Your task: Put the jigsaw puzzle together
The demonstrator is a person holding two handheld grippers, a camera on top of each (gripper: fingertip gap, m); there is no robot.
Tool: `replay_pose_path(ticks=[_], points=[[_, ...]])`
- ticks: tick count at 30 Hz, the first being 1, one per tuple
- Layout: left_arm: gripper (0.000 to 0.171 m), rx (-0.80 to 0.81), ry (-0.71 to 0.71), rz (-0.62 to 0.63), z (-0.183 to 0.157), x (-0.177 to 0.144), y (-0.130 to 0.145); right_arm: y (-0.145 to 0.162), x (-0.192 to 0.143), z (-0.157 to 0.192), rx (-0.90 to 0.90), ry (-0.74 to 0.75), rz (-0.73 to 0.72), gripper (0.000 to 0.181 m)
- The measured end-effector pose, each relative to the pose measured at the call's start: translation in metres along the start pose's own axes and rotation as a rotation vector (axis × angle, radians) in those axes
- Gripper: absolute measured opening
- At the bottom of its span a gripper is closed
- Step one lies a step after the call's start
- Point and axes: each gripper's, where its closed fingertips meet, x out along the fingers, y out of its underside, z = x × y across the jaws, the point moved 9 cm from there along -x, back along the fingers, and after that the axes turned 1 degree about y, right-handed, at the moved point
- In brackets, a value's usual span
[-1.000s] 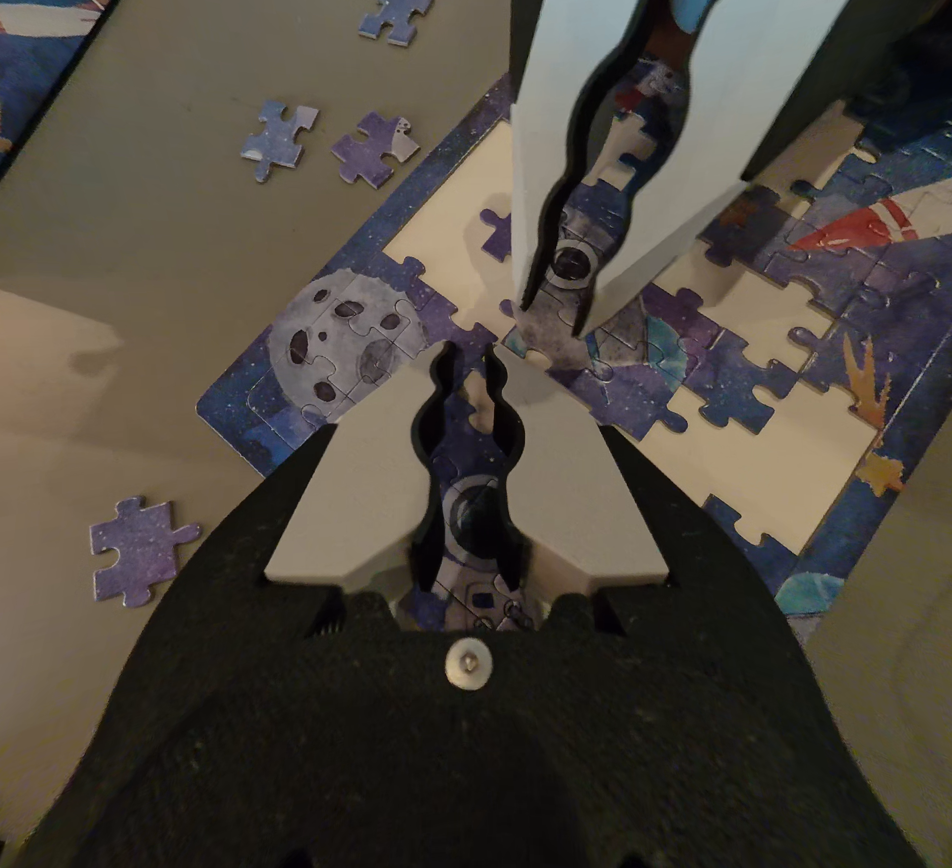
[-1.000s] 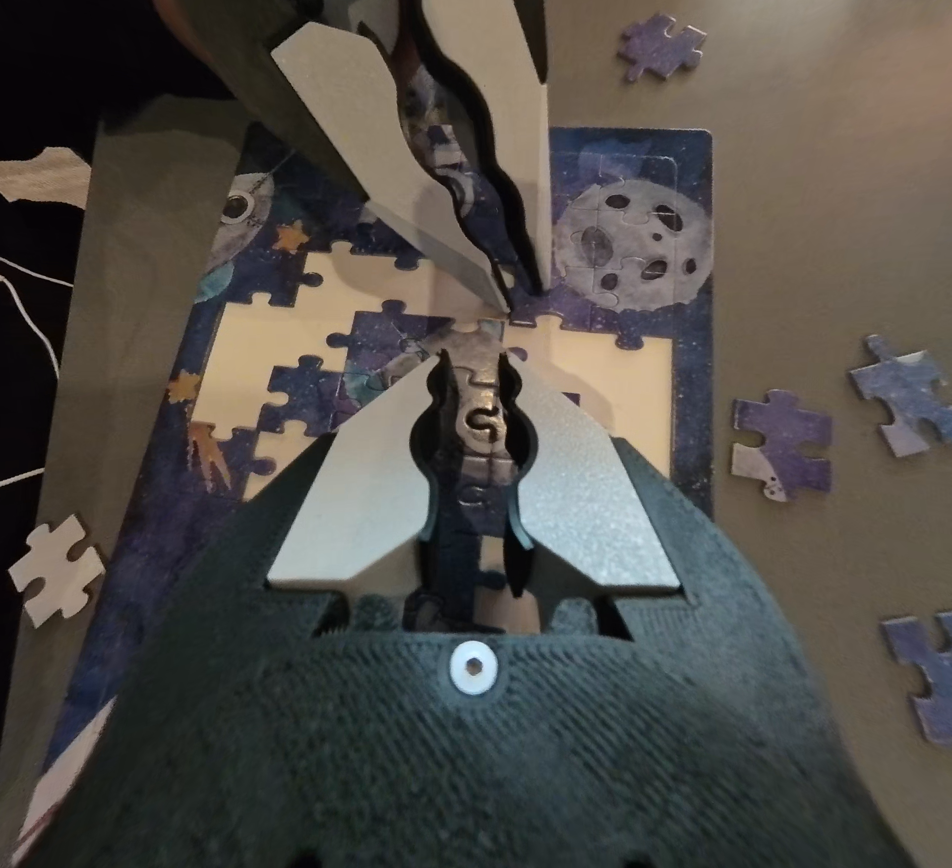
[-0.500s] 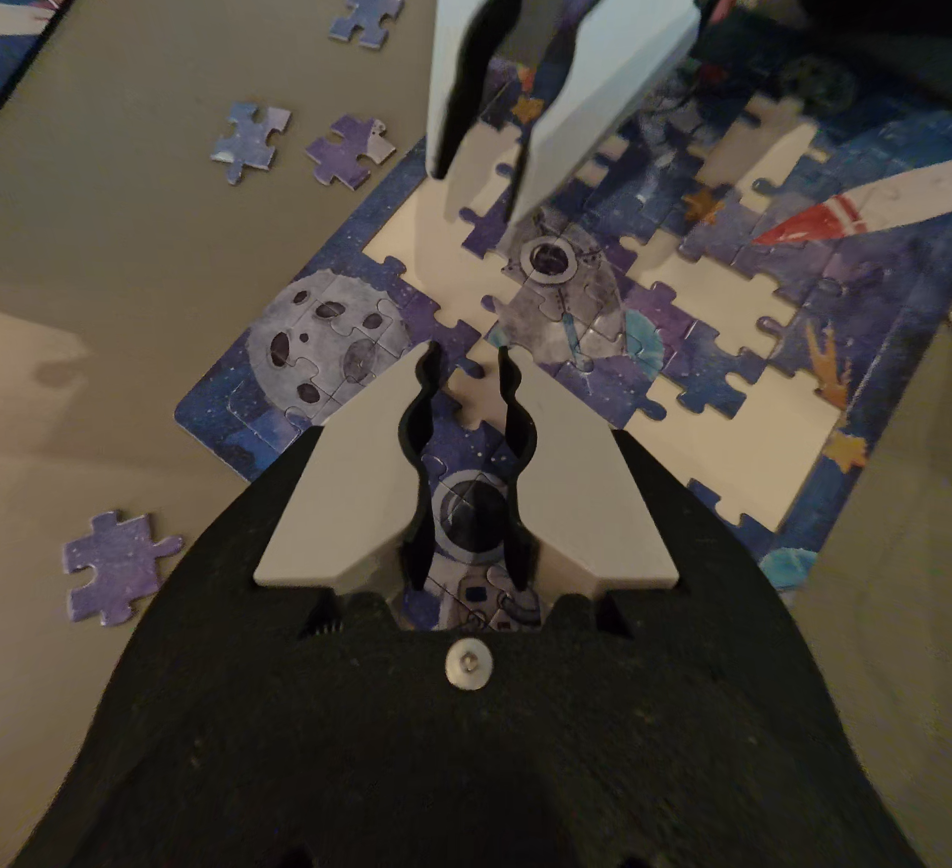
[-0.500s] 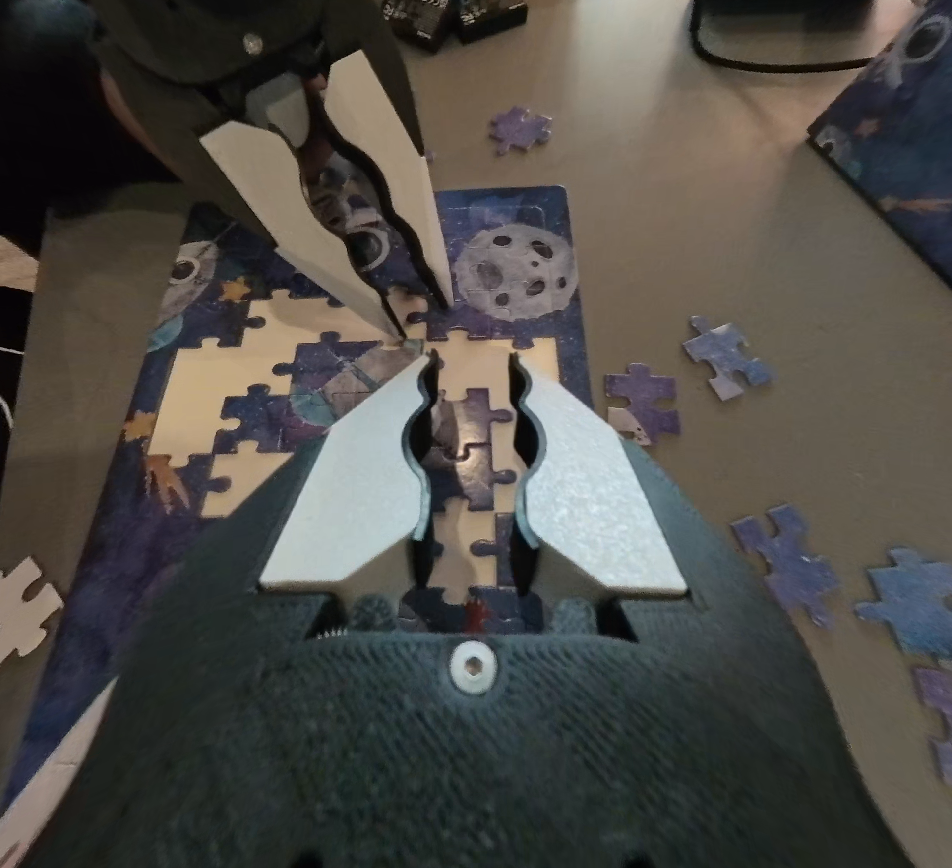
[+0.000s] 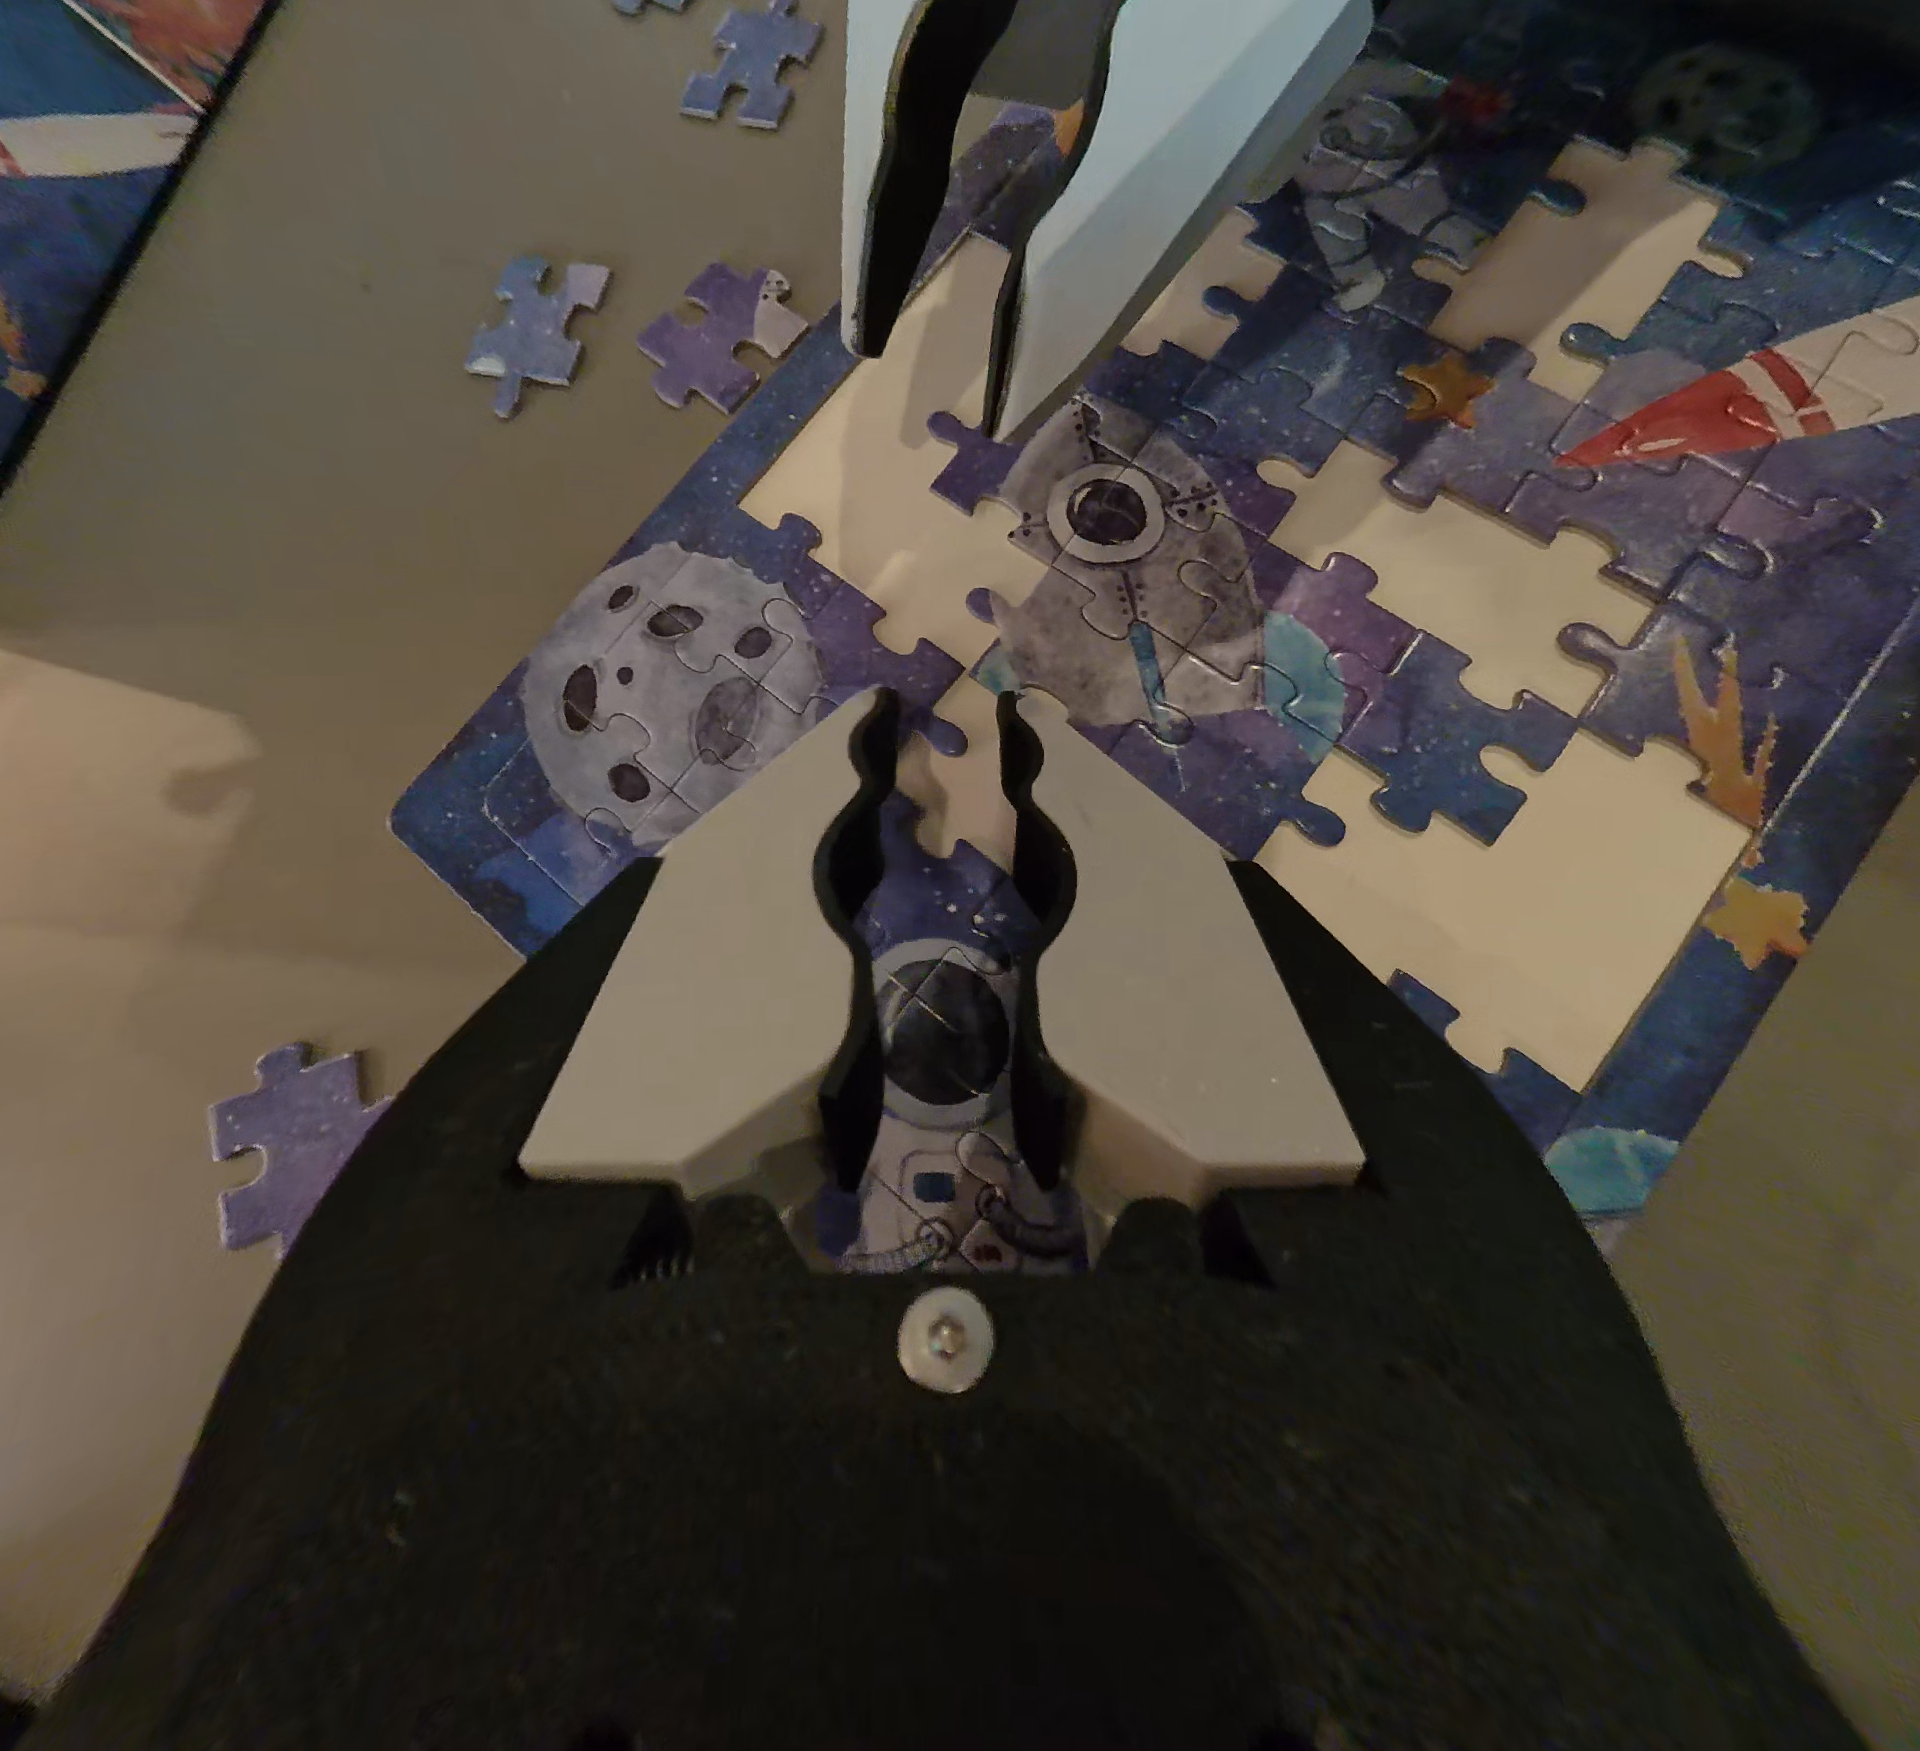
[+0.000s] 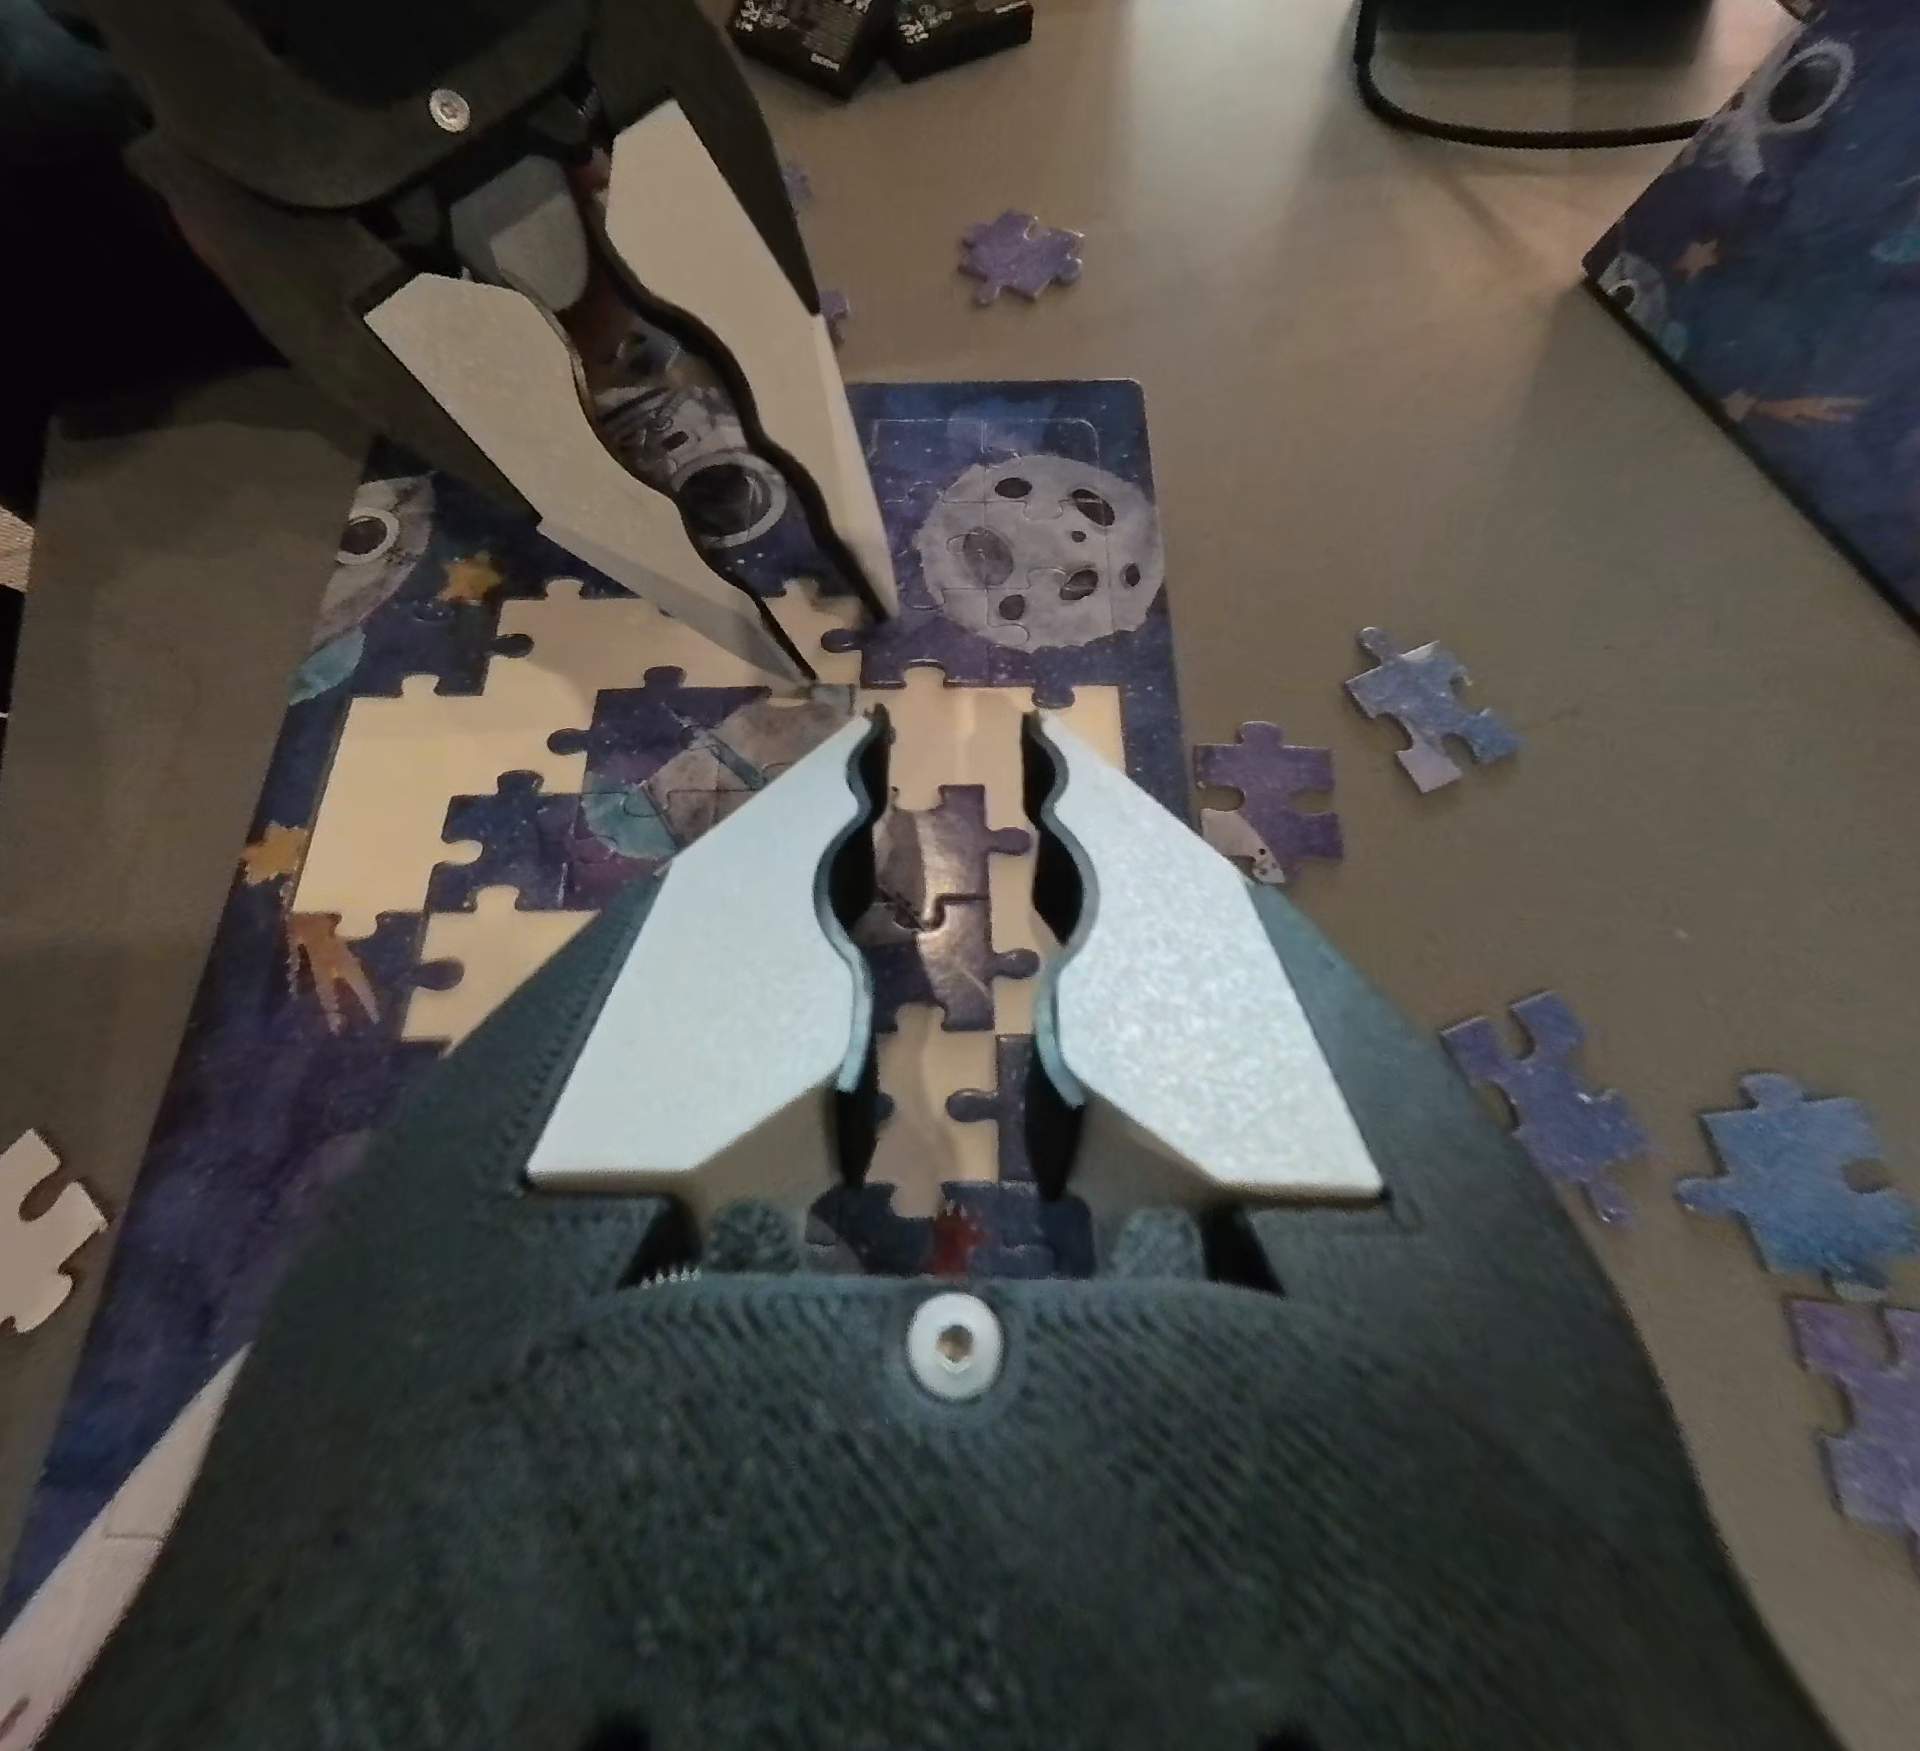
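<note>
The left claw (image 5: 943, 714) is open a little, and it holds nothing. Its tips hang low over the jigsaw puzzle (image 5: 1195, 641), near a picture of a grey moon (image 5: 670, 683). You can see a picture of a spaceman (image 5: 940, 1036) on the puzzle through the gap between its fingers. The puzzle lies flat on the brown bench (image 5: 312, 506). It is only partly done, and pale bare spots (image 5: 1434, 870) show where pieces are missing. In the middle of the puzzle is a joined group of pieces with a grey spaceship (image 5: 1122, 579) on it. The right claw (image 5: 925, 382) comes down from above, across from the left one. It is open too, a bit wider, and it holds nothing. Its tips are just above a bare spot beside the spaceship. Loose purple and blue pieces (image 5: 623, 330) lie on the bench beside the puzzle. One more loose piece (image 5: 281, 1151) lies close to the left claw. From the right claw's side, more loose pieces (image 6: 1538, 1099) sit on the bench to the right of the puzzle. Farther back on the bench are two small black boxes (image 6: 873, 2).
</note>
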Motion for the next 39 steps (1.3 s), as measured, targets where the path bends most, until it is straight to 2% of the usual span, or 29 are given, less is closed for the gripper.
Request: replay_pose_path(ticks=[4, 8, 15, 18, 21, 28, 31, 33, 35, 37, 39], points=[[0.035, -0.016, -0.003, -0.008, 0.003, 0.000, -0.001, 0.000, -0.005, -0.004, 0.005, 0.027, -0.008, 0.025], [0.043, -0.038, -0.010, 0.000, 0.005, 0.001, 0.000, 0.001, -0.009, -0.009, 0.023, 0.052, 0.004, 0.026], [0.042, -0.059, 0.023, 0.005, 0.009, 0.002, 0.000, 0.018, -0.011, -0.022, 0.121, 0.050, 0.133, 0.036], [0.041, -0.042, 0.017, 0.004, 0.008, 0.002, 0.000, 0.019, -0.011, -0.028, 0.143, 0.101, 0.132, 0.038], [0.038, -0.045, 0.033, 0.005, 0.008, 0.002, -0.001, 0.025, -0.004, -0.031, 0.210, 0.066, 0.150, 0.038], [0.035, -0.013, 0.028, -0.005, 0.007, 0.002, -0.002, 0.026, -0.001, -0.038, 0.258, 0.069, 0.130, 0.024], [0.042, -0.039, -0.080, -0.004, 0.015, -0.007, -0.007, 0.025, 0.002, -0.038, 0.204, 0.119, 0.136, 0.014], [0.043, -0.117, -0.120, -0.015, 0.026, -0.014, -0.003, 0.023, 0.004, -0.036, 0.160, 0.144, 0.149, 0.013], [0.050, -0.225, -0.074, 0.006, 0.033, -0.016, 0.005, 0.020, 0.008, -0.034, 0.136, 0.147, 0.151, 0.014], [0.055, -0.315, 0.102, 0.024, 0.029, -0.016, 0.012, 0.017, 0.013, -0.032, 0.126, 0.131, 0.144, 0.014], [0.059, -0.373, 0.214, -0.010, 0.025, -0.023, 0.013, 0.015, 0.017, -0.031, 0.109, 0.112, 0.135, 0.014]])
